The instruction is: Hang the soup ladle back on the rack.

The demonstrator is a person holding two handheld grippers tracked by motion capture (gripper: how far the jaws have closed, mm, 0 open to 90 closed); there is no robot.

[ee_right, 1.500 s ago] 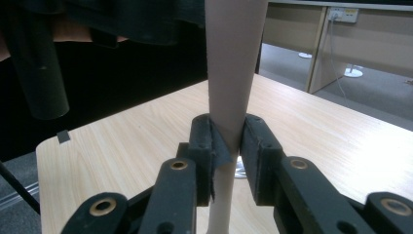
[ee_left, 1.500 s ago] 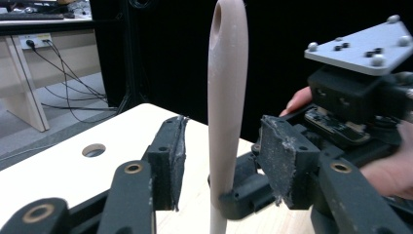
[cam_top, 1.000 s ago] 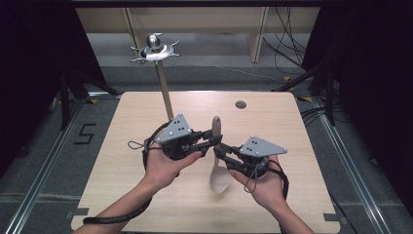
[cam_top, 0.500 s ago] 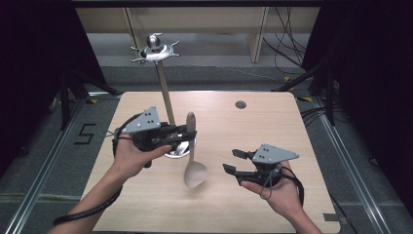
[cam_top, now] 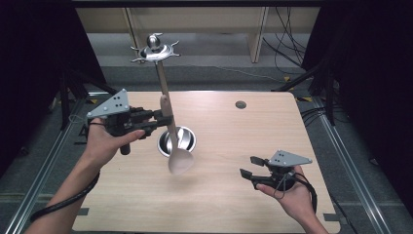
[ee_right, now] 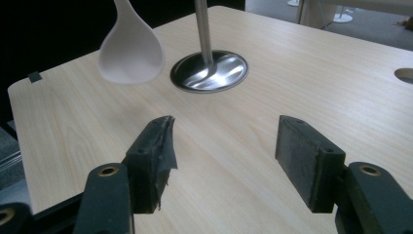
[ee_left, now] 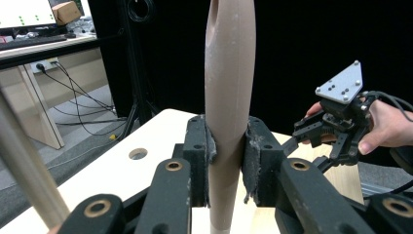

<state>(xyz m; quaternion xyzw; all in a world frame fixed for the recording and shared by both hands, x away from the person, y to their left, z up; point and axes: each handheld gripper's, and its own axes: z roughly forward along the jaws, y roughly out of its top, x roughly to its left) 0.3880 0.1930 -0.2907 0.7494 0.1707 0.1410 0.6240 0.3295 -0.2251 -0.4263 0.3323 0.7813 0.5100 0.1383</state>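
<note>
A spoon [cam_top: 179, 160] with a tan handle and a white bowl hangs bowl-down over the table, just in front of the stand's round metal base [cam_top: 187, 141]. My left gripper [cam_top: 157, 120] is shut on the handle [ee_left: 229, 92], which stands upright between the pads. The stand's pole [cam_top: 161, 78] rises right behind the spoon to a hooked metal top [cam_top: 155, 50]. My right gripper [cam_top: 248, 166] sits low over the table's right front. Its jaws have just been opening and nothing is between them [ee_right: 224, 146]. The spoon's bowl [ee_right: 130, 48] floats ahead of it to the left.
The light wooden table [cam_top: 234, 204] has a small round hole [cam_top: 240, 104] near its far edge. Black curtains flank both sides. Cables and desk legs lie on the floor beyond the table. The right gripper [ee_left: 299, 139] appears far off in the left gripper view.
The right gripper has let go of the spoon, opened, and moved right and down. The left gripper has carried the spoon left and upward, next to the stand's pole.
</note>
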